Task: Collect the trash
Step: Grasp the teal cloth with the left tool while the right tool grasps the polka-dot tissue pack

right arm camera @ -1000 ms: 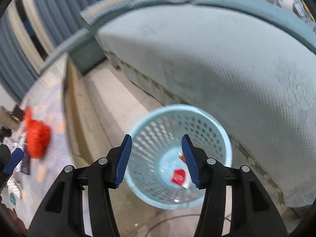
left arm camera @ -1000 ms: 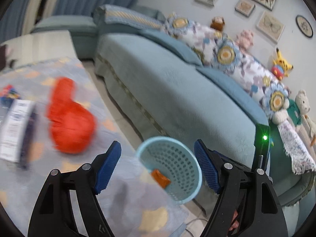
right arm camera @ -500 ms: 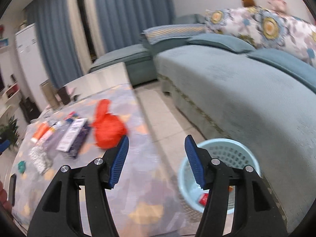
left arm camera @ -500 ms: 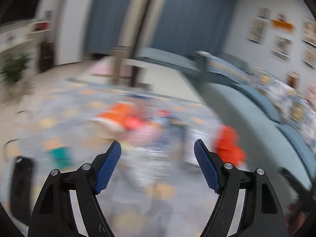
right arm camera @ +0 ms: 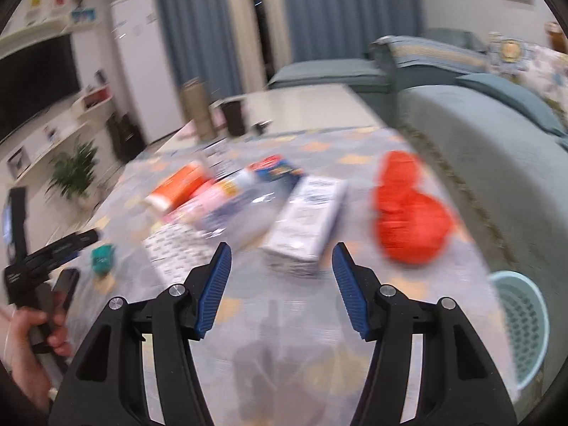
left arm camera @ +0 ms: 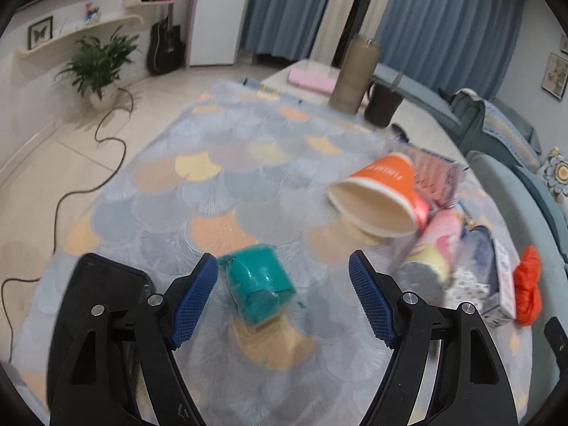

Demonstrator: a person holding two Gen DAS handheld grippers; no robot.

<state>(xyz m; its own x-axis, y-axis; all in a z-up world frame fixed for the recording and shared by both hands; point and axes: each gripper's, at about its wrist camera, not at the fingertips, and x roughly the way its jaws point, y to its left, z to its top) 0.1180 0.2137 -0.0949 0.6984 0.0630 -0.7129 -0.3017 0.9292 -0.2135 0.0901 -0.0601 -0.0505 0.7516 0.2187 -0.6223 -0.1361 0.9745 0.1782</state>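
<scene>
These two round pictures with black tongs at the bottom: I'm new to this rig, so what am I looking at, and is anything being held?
Each picture comes from a fisheye camera on a hand-held two-finger gripper, looking out along its blue-padded fingers. No robot: a person carries one in each hand.

In the left wrist view, the left gripper is open and empty over a patterned tablecloth, with a teal wrapper lying just beyond its pads and a tipped orange paper cup further off.

In the right wrist view, the right gripper, also open and empty with its jaws just widened, faces a white carton. A crumpled red bag lies to its right, and a pale blue basket stands on the floor beside the table.
</scene>
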